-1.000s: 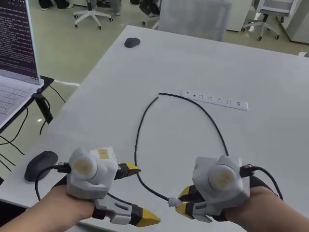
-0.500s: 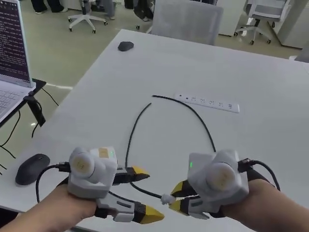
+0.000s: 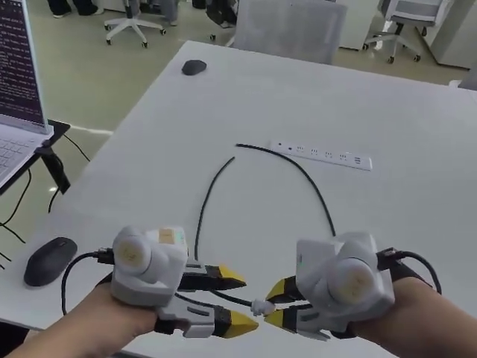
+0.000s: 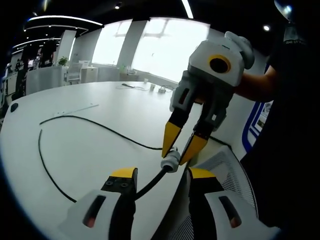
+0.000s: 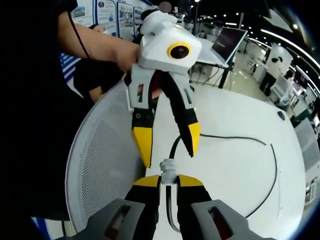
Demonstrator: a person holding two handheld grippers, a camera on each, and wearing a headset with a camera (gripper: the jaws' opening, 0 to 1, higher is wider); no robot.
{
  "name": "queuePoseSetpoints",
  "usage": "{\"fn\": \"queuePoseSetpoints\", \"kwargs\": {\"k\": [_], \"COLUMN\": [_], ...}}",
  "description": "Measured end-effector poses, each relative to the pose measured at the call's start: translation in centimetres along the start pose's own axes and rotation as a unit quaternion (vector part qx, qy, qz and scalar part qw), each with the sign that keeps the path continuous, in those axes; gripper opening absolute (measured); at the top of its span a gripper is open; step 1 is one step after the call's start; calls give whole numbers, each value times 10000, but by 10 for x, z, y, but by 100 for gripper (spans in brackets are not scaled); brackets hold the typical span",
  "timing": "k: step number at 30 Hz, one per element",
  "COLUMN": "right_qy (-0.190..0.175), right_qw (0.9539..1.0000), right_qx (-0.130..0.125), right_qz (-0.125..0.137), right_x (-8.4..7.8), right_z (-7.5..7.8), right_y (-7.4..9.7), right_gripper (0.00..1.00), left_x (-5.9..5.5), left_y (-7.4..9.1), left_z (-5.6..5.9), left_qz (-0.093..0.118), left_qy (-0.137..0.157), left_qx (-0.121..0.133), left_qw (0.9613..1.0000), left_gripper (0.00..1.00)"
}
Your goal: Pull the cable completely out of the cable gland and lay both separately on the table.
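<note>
- The left gripper (image 3: 247, 300) is now nearer the right one, its jaws wide apart astride the cable (image 3: 205, 201).
- The right gripper (image 3: 272, 304) pinches the gland (image 3: 260, 306) by the table's (image 3: 298, 97) near edge.
- The cable loops out toward the table's middle.

Open tabletop (image 3: 387, 104) beyond cable (image 3: 203, 209), power strip (image 3: 320, 154)

In the head view the cable (image 3: 211, 186) was hidden behind the housing of the right gripper (image 3: 274, 303), up and right of the cable gland (image 3: 261, 306), and again behind the upper jaw of the left gripper (image 3: 247, 301), just left of the gland. Far left of the gland the laptop (image 3: 16, 89) was cut by the picture's edge (screen text too small to read). Beyond the gland, the sockets of the power strip (image 3: 320, 155) were too small to make out.
</note>
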State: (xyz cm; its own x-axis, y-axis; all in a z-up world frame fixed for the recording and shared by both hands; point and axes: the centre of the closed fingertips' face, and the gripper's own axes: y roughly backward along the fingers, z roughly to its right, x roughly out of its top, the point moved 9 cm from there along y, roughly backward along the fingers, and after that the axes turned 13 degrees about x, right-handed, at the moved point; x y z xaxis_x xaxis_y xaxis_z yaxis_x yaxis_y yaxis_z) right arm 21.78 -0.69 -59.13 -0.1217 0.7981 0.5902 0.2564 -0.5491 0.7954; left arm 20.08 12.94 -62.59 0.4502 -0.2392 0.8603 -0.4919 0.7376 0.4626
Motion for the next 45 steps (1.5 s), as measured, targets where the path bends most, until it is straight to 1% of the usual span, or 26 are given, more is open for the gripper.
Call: {"fn": "queuePoseSetpoints", "kwargs": {"k": [3, 6, 10, 12, 15, 24, 26, 28, 31, 33, 34, 36, 40, 41, 42, 43, 44, 45], "right_qy": [67, 88, 203, 265, 326, 487, 570, 609, 606, 612, 644, 712, 988, 994, 967, 852, 812, 683], "right_qw": [10000, 10000, 9998, 9996, 9994, 9988, 9983, 9979, 9976, 9975, 9973, 9967, 9944, 9943, 9945, 9952, 9951, 9951], "right_qx": [-13, -16, 6, 4, 17, 66, 95, 188, 265, 266, 278, 293, 196, 188, 173, 130, 130, 168], "right_qz": [-20, -19, -61, -87, -98, -85, -39, 103, 192, 219, 230, 263, 311, 330, 368, 468, 543, 694], "right_x": [-1, -1, -3, -4, -5, -8, -9, -10, -14, -15, -15, -17, -15, -15, -14, -14, -14, -15], "right_z": [0, 1, 0, 0, -1, -3, -3, -4, -3, -3, -3, -3, -2, -2, -1, 0, 1, 1], "right_y": [1, 1, 1, 0, 1, 3, 4, 5, 7, 7, 7, 6, 4, 4, 4, 3, 3, 4], "right_gripper": [6, 6, 6, 6, 6, 6, 6, 6, 6, 6, 6, 6, 7, 7, 8, 8, 8, 8], "left_x": [1, 2, 2, 2, 2, 1, 0, -1, -1, -2, -2, -2, 0, 1, 2, 4, 4, 5], "left_y": [-2, -3, -5, -6, -6, -8, -9, -10, -11, -12, -12, -12, -11, -10, -9, -7, -7, -6], "left_z": [2, 4, 6, 6, 6, 12, 12, 13, 14, 14, 14, 15, 13, 13, 13, 12, 12, 11], "left_qz": [20, 82, 72, 57, 97, 198, 239, 307, 350, 371, 386, 353, 276, 225, 215, 200, 200, 173], "left_qy": [-28, -50, -128, -137, -153, -408, -438, -467, -498, -473, -506, -477, -430, -404, -458, -483, -499, -487], "left_qx": [-84, -139, -224, -233, -250, -358, -366, -407, -414, -424, -426, -420, -345, -318, -296, -263, -243, -257], "left_qw": [10000, 9999, 9996, 9996, 9995, 9983, 9981, 9976, 9973, 9973, 9971, 9974, 9981, 9984, 9983, 9983, 9983, 9983], "left_gripper": [37, 31, 25, 23, 19, 16, 16, 16, 16, 16, 16, 15, 15, 15, 15, 15, 15, 15]}}
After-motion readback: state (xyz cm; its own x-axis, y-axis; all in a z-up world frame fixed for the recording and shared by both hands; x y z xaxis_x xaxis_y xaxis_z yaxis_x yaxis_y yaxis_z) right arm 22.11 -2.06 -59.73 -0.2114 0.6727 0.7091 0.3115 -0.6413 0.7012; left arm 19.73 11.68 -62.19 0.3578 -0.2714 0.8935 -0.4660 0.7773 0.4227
